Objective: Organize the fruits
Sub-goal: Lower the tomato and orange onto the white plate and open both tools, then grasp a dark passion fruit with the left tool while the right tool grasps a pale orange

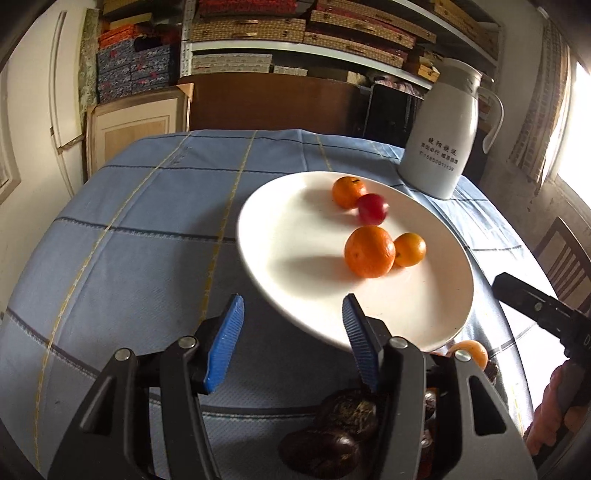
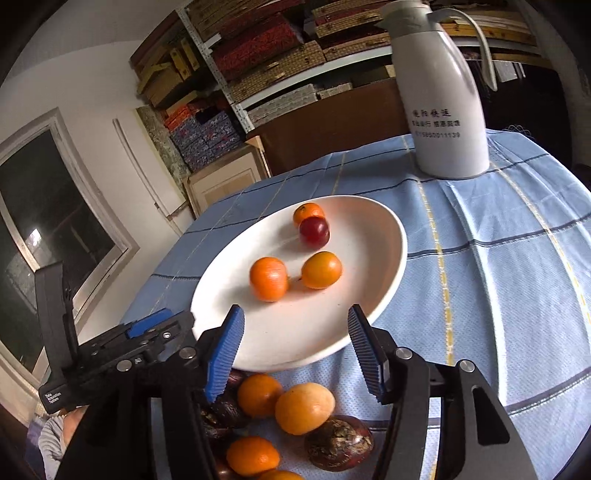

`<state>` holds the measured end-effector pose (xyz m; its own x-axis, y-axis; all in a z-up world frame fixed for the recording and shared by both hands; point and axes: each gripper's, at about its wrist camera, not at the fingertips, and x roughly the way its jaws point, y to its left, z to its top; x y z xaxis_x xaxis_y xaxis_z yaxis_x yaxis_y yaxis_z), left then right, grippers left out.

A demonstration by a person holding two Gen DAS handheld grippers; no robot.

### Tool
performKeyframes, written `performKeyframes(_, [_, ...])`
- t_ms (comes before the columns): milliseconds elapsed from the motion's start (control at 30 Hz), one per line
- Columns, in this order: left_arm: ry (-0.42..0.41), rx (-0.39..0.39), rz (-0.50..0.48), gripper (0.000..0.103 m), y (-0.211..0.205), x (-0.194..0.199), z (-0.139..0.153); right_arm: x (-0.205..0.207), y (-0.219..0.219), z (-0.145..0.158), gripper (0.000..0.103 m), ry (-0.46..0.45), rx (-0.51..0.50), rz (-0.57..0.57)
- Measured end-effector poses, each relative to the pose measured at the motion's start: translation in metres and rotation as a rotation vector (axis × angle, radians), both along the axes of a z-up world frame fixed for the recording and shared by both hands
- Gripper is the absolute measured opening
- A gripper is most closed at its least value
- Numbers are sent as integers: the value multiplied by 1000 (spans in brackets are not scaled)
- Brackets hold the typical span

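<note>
A white plate (image 1: 295, 280) (image 2: 295, 339) lies on the blue checked tablecloth. It holds a large orange (image 1: 369, 252) (image 2: 268, 278), a smaller orange-yellow fruit (image 1: 410, 249) (image 2: 321, 269), a red plum (image 1: 373, 209) (image 2: 314, 231) and another orange (image 1: 348, 191) (image 2: 308, 213) behind it. My left gripper (image 1: 293, 314) is open over the plate's near rim, nothing between its blue pads. My right gripper (image 2: 295, 325) is open too, empty, above the plate's near edge. Loose fruit lies below it: oranges (image 2: 258, 394), a pale orange fruit (image 2: 304, 408), dark wrinkled passion fruits (image 2: 340, 443) (image 1: 347, 410).
A white thermos jug (image 1: 439, 136) (image 2: 443, 99) stands at the table's far right behind the plate. Shelves of stacked boxes (image 1: 295, 33) fill the back wall. A wooden chair (image 1: 565, 258) stands at the right. The left gripper's body (image 2: 122, 354) shows in the right wrist view.
</note>
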<state>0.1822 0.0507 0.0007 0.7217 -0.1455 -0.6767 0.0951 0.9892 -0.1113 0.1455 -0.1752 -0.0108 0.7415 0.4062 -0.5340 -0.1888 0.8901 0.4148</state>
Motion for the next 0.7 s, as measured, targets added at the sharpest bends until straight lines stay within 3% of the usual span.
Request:
performKeyframes(100, [6, -28, 26, 69, 10, -6, -2, -3, -5, -5, 59, 7, 10, -16])
performKeyframes(300, [7, -13, 27, 70, 15, -29, -8, -22, -11, -11, 60, 8, 1, -23])
performKeyframes(433, [19, 3, 13, 75, 12, -45, -14, -34, -16, -17, 64, 28, 15, -34])
performKeyframes(700, [41, 10, -17, 76, 6, -51, -19, -39, -15, -23, 64, 55, 29, -7])
